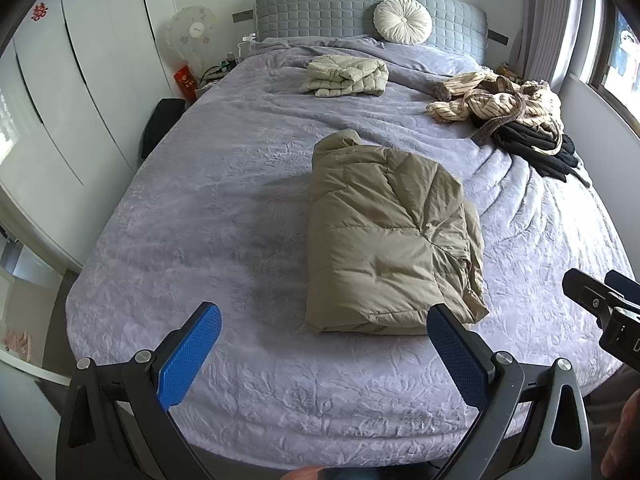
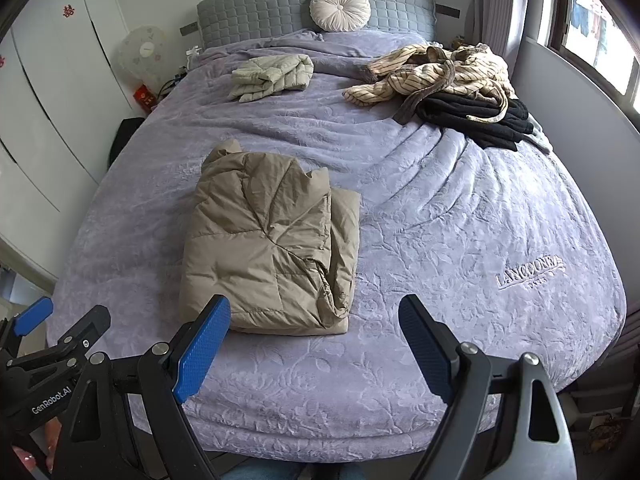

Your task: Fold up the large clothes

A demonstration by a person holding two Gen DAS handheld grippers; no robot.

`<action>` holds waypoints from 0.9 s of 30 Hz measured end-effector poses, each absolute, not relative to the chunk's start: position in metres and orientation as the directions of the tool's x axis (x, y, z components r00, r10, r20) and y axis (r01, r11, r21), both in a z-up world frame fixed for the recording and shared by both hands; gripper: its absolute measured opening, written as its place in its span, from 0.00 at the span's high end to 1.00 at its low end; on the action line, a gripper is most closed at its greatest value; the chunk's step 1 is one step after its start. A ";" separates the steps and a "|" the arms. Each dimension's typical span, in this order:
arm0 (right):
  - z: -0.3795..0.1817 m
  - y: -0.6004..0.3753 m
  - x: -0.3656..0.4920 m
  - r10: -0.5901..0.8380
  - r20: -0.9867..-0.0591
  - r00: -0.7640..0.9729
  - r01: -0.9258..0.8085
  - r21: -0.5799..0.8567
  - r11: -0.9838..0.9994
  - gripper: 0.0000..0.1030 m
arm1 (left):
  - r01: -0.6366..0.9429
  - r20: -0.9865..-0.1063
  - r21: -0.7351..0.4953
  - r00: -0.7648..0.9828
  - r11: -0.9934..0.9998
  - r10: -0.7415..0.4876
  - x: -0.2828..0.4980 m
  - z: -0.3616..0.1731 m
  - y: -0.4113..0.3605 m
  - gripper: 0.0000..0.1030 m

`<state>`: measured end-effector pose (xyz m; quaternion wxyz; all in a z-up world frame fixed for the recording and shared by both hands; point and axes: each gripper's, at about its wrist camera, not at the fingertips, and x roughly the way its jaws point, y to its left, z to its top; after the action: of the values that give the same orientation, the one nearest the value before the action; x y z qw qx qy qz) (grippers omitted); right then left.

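Observation:
A tan puffer jacket [image 1: 384, 236] lies folded into a thick rectangle in the middle of the lilac bed [image 1: 224, 208]; it also shows in the right wrist view [image 2: 268, 240]. My left gripper [image 1: 324, 340] is open and empty, above the foot of the bed just short of the jacket's near edge. My right gripper [image 2: 316, 336] is open and empty, at the jacket's near right corner. The right gripper shows at the right edge of the left wrist view [image 1: 600, 308], and the left gripper shows at the left edge of the right wrist view [image 2: 52, 332].
A folded cream puffer jacket [image 1: 344, 76] lies near the headboard [image 1: 320, 12]. A heap of a striped beige garment [image 1: 496, 96] over black clothes [image 1: 536, 144] sits at the far right. A round white cushion [image 1: 402, 20] leans on the headboard. White wardrobes [image 1: 72, 92] stand left; a window [image 2: 596, 20] right.

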<state>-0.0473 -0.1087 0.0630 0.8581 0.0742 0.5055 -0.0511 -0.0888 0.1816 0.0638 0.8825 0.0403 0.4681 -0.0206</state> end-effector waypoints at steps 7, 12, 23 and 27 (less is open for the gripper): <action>0.063 -0.109 -0.047 -0.013 -0.875 0.483 0.163 0.076 0.984 0.14 | 0.070 -0.828 0.055 0.561 0.996 0.007 -0.088 0.064 0.181 0.00; 0.064 -0.110 -0.047 -0.013 -0.875 0.483 0.163 0.076 0.984 0.14 | 0.073 -0.827 0.058 0.561 0.996 0.007 -0.088 0.064 0.180 0.00; 0.064 -0.111 -0.047 -0.011 -0.876 0.483 0.161 0.077 0.984 0.14 | 0.072 -0.827 0.062 0.562 0.996 0.011 -0.084 0.065 0.179 0.00; 0.064 -0.111 -0.047 -0.010 -0.875 0.483 0.161 0.077 0.984 0.14 | 0.073 -0.825 0.065 0.565 0.995 0.012 -0.085 0.065 0.177 0.00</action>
<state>-0.0474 -0.1111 0.0638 0.8580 0.0744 0.5058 -0.0499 -0.0849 0.1770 0.0651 0.8833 0.0460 0.4662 -0.0172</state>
